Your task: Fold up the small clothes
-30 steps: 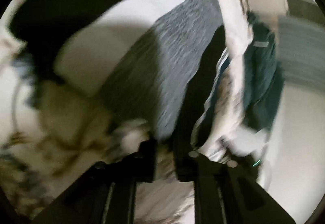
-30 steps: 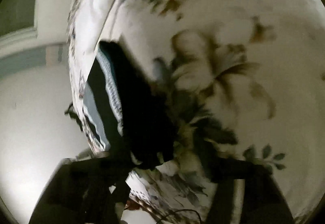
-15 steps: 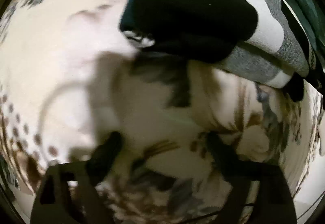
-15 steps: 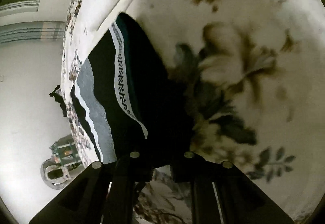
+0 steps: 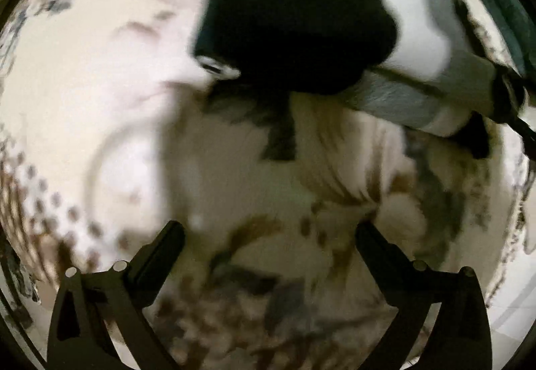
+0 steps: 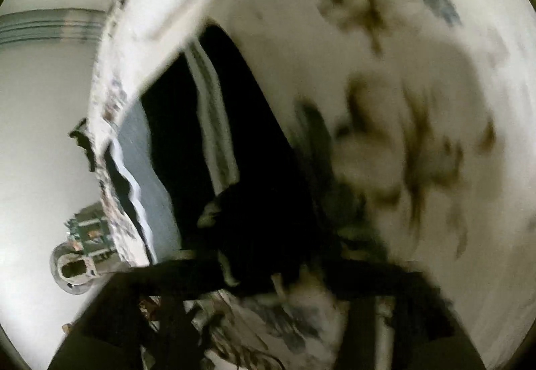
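A folded garment with black, white and grey bands [image 5: 301,18] lies on a cream floral bedcover [image 5: 117,68]. In the left wrist view it is at the top, ahead of my left gripper [image 5: 268,232], which is open and empty above the cover. In the right wrist view the same garment [image 6: 207,142] runs from the centre down to the left, at the bed's edge. My right gripper [image 6: 268,272] is blurred; its fingers look spread apart, with the garment's black corner just ahead of them.
The floral bedcover [image 6: 418,102] fills most of both views. Past the bed's edge at the left lies pale floor [image 6: 40,135] with a small metal and green object [image 6: 80,252] on it. A dark teal cloth [image 5: 502,1] lies beyond the garment.
The left gripper, shut on the garment a second ago, has let go and drawn back open. The right gripper was shut on the black corner half a second ago and now looks spread.
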`<state>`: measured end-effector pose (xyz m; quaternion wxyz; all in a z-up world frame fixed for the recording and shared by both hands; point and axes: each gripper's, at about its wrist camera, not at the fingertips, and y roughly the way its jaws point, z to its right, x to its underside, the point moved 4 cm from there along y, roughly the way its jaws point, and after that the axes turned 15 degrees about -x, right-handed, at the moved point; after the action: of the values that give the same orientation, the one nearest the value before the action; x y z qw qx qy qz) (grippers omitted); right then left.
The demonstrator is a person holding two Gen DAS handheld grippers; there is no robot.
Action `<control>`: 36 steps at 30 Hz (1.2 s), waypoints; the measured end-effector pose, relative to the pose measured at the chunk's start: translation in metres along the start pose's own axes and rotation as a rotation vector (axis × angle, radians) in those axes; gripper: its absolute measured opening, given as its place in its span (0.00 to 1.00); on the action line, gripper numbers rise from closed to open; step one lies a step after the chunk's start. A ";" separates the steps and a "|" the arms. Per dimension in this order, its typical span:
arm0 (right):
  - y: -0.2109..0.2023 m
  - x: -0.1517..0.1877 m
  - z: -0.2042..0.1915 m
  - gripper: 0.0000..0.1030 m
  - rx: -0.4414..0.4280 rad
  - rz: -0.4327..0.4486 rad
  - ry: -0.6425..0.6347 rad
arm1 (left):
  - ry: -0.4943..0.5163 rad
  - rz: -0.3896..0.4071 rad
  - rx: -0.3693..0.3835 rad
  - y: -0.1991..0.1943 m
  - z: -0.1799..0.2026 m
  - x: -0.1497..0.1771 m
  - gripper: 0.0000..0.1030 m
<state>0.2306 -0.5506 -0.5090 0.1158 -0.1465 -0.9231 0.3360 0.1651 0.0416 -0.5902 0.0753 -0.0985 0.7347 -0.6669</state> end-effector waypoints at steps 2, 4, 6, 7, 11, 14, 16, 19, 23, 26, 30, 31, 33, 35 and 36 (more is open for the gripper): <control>0.003 -0.032 -0.012 0.66 -0.020 0.042 -0.065 | 0.002 0.029 0.006 -0.019 -0.008 -0.003 1.00; 0.013 -0.062 -0.018 0.66 -0.021 0.061 -0.104 | 0.001 0.064 0.017 -0.037 -0.015 -0.010 1.00; 0.026 -0.091 -0.020 0.66 -0.058 0.069 -0.089 | -0.011 0.119 0.040 -0.057 -0.025 -0.032 1.00; 0.032 -0.105 -0.019 0.66 -0.074 0.069 -0.066 | -0.025 0.146 0.059 -0.066 -0.028 -0.049 1.00; 0.065 -0.129 -0.023 0.41 -0.172 -0.030 -0.009 | -0.092 0.239 0.115 -0.073 -0.036 -0.120 1.00; 0.061 -0.128 -0.030 0.10 -0.145 0.008 -0.050 | -0.117 0.293 0.149 -0.062 -0.042 -0.180 1.00; 0.046 -0.133 -0.030 0.10 -0.110 0.111 -0.051 | -0.134 0.281 0.188 -0.044 -0.040 -0.218 0.97; 0.048 -0.137 -0.022 0.12 -0.110 0.086 -0.017 | -0.132 0.243 0.220 -0.030 -0.037 -0.247 0.91; 0.038 -0.117 -0.011 0.47 -0.088 -0.004 0.045 | -0.108 0.284 0.209 -0.046 -0.038 -0.235 0.91; 0.013 -0.077 0.008 0.62 -0.105 -0.016 0.089 | -0.090 0.292 0.171 -0.048 -0.042 -0.212 0.91; 0.020 -0.013 0.040 0.63 -0.121 -0.121 0.186 | -0.084 0.241 0.087 -0.035 -0.048 -0.168 0.91; 0.025 -0.004 0.044 0.63 -0.119 -0.143 0.194 | -0.087 0.228 0.085 -0.032 -0.049 -0.163 0.91; 0.031 0.015 0.045 0.47 -0.141 -0.139 0.185 | -0.110 0.185 0.082 -0.023 -0.053 -0.147 0.92; 0.031 0.024 0.037 0.12 -0.134 -0.121 0.153 | -0.137 0.159 0.089 -0.021 -0.057 -0.139 0.92; 0.023 0.028 0.032 0.12 -0.117 -0.088 0.144 | -0.156 0.153 0.099 -0.022 -0.060 -0.133 0.91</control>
<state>0.1986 -0.5424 -0.5450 0.1877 -0.1359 -0.9360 0.2649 0.2808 0.1299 -0.5656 0.1876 -0.0901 0.6980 -0.6851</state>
